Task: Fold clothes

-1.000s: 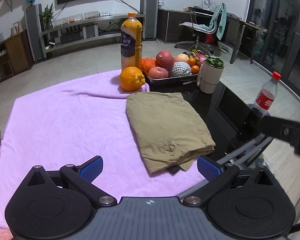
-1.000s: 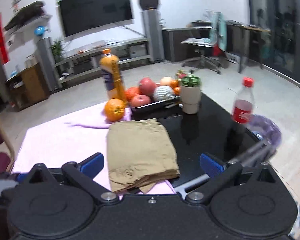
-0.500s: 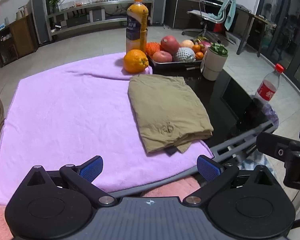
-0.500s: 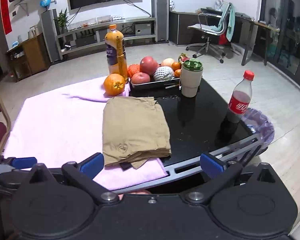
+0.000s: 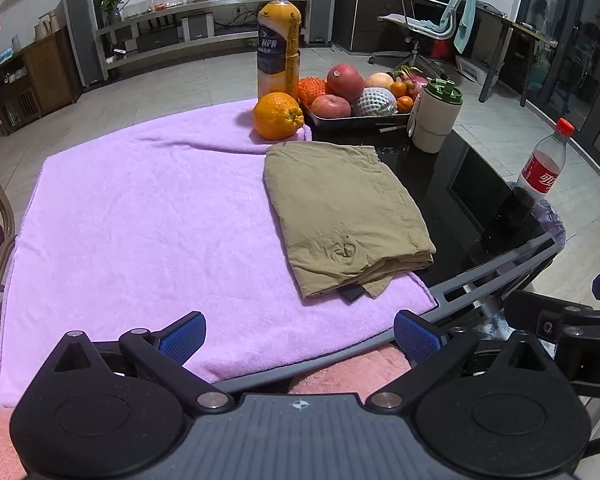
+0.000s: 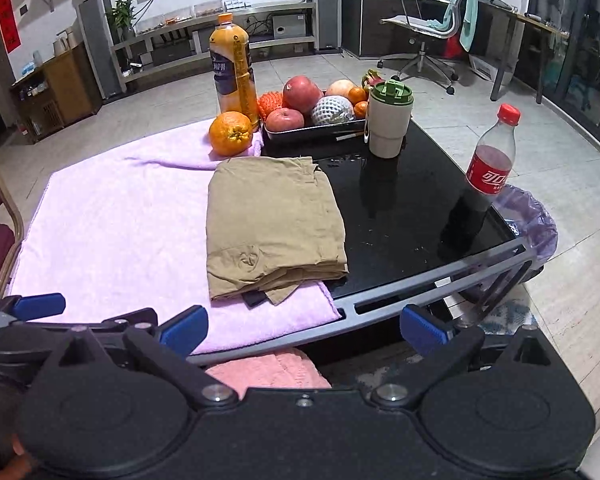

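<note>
Khaki garment (image 5: 344, 212) lies folded at towel's (image 5: 140, 220) right edge. Left gripper (image 5: 298, 334) & right gripper (image 6: 302, 326): jaws wide, empty. Task approx. complete.

The khaki garment (image 5: 342, 208) lies folded into a flat, roughly rectangular stack in front of me, its long side running away from me. Most of it rests on the lilac towel (image 5: 140, 220), while its right part lies over the towel's edge on the bare black surface (image 6: 404, 208). The top layer is smooth with light creases and a small puckered spot near the near end. At the near edge the stacked layers show, with one corner poking out unevenly and something dark peeking from beneath.
</note>
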`<state>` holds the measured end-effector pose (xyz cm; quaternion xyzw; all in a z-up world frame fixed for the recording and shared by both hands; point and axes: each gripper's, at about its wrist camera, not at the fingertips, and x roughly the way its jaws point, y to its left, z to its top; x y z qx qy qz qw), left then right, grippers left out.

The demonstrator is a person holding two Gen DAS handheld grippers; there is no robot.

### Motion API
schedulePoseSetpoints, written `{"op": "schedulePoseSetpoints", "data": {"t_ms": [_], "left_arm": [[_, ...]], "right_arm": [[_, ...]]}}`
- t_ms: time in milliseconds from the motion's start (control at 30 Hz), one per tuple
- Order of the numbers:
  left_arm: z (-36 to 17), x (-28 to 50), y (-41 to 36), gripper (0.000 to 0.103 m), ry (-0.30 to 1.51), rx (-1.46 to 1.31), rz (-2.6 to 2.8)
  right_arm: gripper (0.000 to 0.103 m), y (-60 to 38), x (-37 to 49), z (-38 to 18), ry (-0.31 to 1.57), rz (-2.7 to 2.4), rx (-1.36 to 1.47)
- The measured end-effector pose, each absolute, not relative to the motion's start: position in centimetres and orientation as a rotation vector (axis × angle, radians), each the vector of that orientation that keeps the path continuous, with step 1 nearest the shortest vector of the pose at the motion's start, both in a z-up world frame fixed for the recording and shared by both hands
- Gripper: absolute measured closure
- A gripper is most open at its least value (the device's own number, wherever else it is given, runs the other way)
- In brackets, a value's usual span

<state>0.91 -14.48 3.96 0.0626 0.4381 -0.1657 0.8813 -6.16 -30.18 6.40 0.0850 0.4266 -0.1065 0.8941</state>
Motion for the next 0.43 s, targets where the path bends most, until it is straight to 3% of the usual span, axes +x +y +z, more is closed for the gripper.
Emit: {"op": "schedulePoseSetpoints", "data": {"t_ms": [433], "left_arm": [[3.0, 1.4, -15.0, 0.001, 0.906, 0.167, -0.336]], "right_arm": [[0.0, -30.9, -5.6, 5.3, 0.91, -0.198, 0.214]]}}
